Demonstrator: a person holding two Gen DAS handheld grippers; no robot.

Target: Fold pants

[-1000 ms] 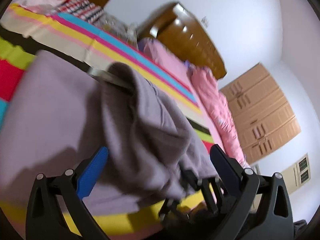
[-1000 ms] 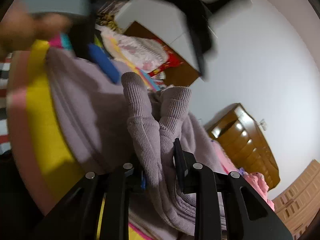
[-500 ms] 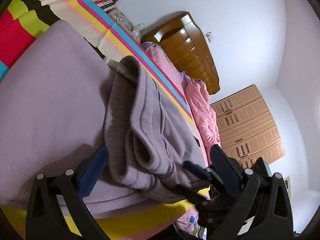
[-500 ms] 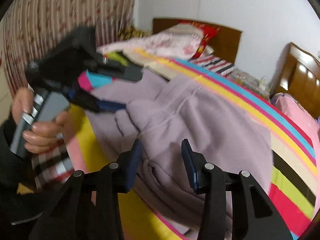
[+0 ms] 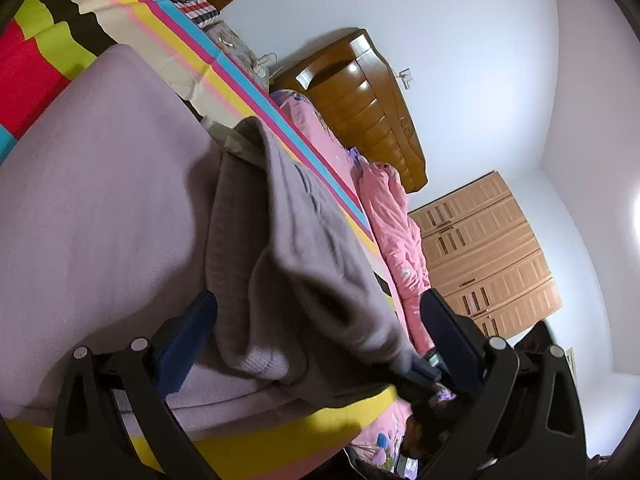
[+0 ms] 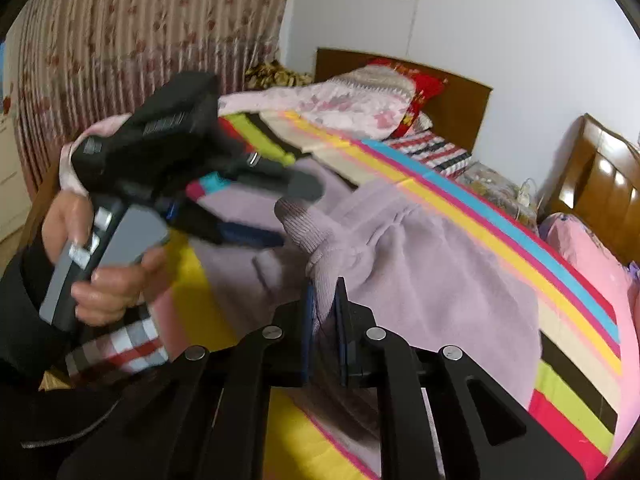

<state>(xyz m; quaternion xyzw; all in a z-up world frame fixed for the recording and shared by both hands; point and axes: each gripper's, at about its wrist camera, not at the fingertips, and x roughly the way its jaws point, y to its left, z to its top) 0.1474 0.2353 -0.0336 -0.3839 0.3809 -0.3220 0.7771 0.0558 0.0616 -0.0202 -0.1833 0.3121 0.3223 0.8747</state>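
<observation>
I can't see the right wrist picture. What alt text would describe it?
The right gripper has its jaws closing on a ribbed cuff of lilac pants spread on a striped bedspread. At left, a hand holds the left gripper, jaws open, beside another cuff.

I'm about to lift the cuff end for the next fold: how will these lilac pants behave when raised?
Likely floppy: the pants bunch in soft folds and sag around the closing jaws of the right gripper, which has the ribbed cuff between them. The thick knit probably grips well, not slippery. The rest will probably drag along the striped sheet rather than rise.
</observation>
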